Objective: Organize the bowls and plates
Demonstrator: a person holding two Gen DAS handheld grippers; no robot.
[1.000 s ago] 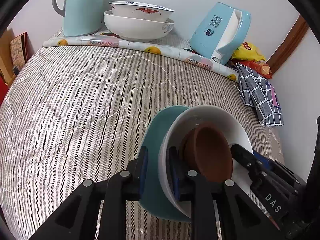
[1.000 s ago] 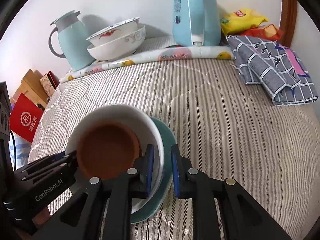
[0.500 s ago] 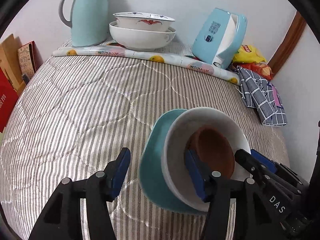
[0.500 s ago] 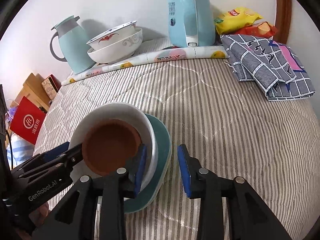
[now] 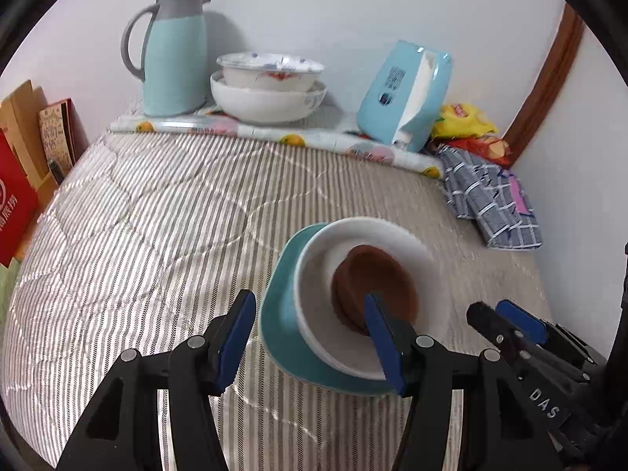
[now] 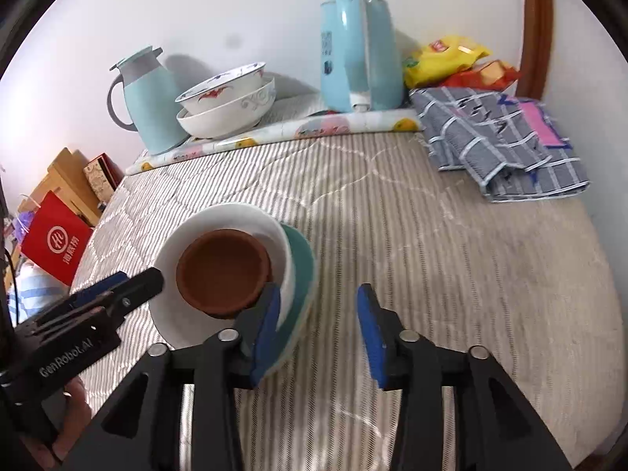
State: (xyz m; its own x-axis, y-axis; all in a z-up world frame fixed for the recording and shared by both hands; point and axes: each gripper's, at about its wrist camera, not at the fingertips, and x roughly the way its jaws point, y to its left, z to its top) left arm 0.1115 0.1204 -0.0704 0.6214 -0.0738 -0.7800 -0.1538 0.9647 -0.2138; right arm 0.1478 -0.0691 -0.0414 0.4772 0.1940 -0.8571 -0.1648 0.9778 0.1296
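A stack sits on the striped quilt: a teal plate (image 5: 280, 314) (image 6: 302, 271) at the bottom, a white bowl (image 5: 314, 294) (image 6: 231, 216) on it, and a brown bowl (image 5: 373, 286) (image 6: 221, 267) inside. My left gripper (image 5: 310, 333) is open, its fingers either side of the stack's left rim. My right gripper (image 6: 318, 325) is open beside the stack's right rim. Neither holds anything. Two nested white patterned bowls (image 5: 269, 92) (image 6: 227, 102) stand at the back.
A teal thermos jug (image 5: 172, 51) (image 6: 145, 102), a light blue kettle (image 5: 406, 94) (image 6: 359, 51) and the bowls stand on a fruit-print mat by the wall. A grey checked cloth (image 6: 498, 145) and snack bags (image 6: 451, 59) lie at the right. A red bag (image 6: 55, 243) is off the left edge.
Both grippers let go of the stack's rims, opened wide and pulled back a little. The stack now rests on the quilt.
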